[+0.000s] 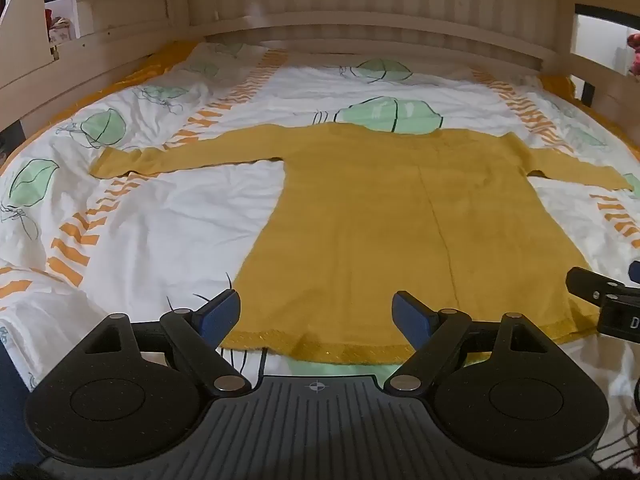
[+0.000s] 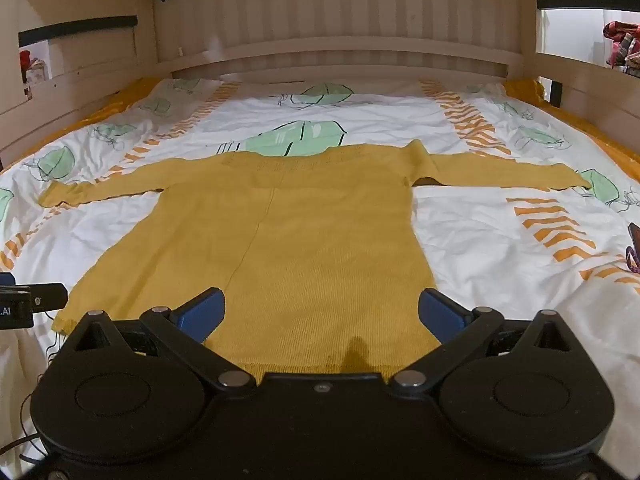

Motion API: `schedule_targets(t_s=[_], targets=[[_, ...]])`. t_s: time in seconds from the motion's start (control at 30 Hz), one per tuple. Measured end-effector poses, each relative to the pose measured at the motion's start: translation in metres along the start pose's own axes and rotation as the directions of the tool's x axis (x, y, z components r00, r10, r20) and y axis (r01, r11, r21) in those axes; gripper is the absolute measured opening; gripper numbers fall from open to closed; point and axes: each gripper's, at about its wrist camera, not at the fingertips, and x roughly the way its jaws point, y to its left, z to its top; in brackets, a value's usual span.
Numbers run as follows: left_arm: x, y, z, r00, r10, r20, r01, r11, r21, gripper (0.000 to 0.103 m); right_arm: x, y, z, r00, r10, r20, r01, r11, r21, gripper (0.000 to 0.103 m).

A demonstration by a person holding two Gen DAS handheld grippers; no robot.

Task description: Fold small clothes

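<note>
A mustard-yellow long-sleeved top [image 1: 384, 216] lies flat on the bed, sleeves spread out to both sides and its hem nearest to me. My left gripper [image 1: 316, 314] hovers open over the hem's left part, nothing between its blue pads [image 1: 220, 314]. In the right wrist view the same top [image 2: 304, 240] fills the middle. My right gripper [image 2: 320, 314] stands wide open above the hem's right part, holding nothing. Each gripper shows at the edge of the other's view: the right gripper's black finger [image 1: 600, 292] and the left gripper's black body [image 2: 32, 300].
The bedsheet [image 1: 168, 216] is white with green leaves and orange chevron stripes, and is wrinkled. A wooden headboard [image 1: 360, 12] and side rails [image 2: 592, 76] enclose the bed. A small dark red object [image 2: 634, 248] lies at the right edge of the sheet.
</note>
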Motion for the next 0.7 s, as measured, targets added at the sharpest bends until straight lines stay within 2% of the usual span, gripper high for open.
schedule_targets(t_s=[0.7], targets=[[-0.0006,0.0004,0.0009,1.0,-0.003,-0.009,0.003,1.0,0.002,0.083,0.0009,0.0052,-0.0016,1.0,-0.003,-0.007,0.003,1.0,-0.013,0.102]])
